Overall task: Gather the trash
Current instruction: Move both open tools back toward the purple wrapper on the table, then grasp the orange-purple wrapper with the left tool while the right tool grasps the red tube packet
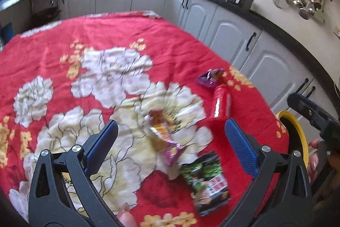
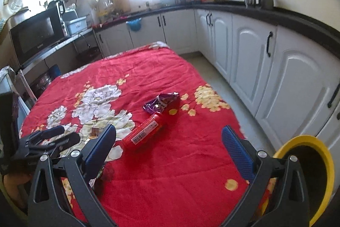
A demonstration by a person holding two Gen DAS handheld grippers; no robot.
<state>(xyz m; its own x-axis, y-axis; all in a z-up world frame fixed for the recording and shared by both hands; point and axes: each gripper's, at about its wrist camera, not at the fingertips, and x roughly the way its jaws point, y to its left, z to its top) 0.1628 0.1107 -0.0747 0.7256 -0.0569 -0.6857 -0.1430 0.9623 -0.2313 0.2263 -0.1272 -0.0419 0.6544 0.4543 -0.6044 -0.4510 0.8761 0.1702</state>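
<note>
Above the red floral cloth on the table [image 1: 53, 69], the left gripper [image 1: 171, 137] hovers with its blue fingers [image 1: 240, 146] spread wide and empty, over a blurred orange-and-pink wrapper [image 1: 163, 137] with a green-and-black packet [image 1: 206, 182] just beside it. Further along lie a red tube [image 2: 144, 131] on its side and a purple wrapper [image 2: 161, 102] near its cap end. The right gripper [image 2: 169, 145] also hangs with fingers spread and empty, near the table's right edge, where a yellow-rimmed bin [image 2: 327, 163] stands just beside the table.
</note>
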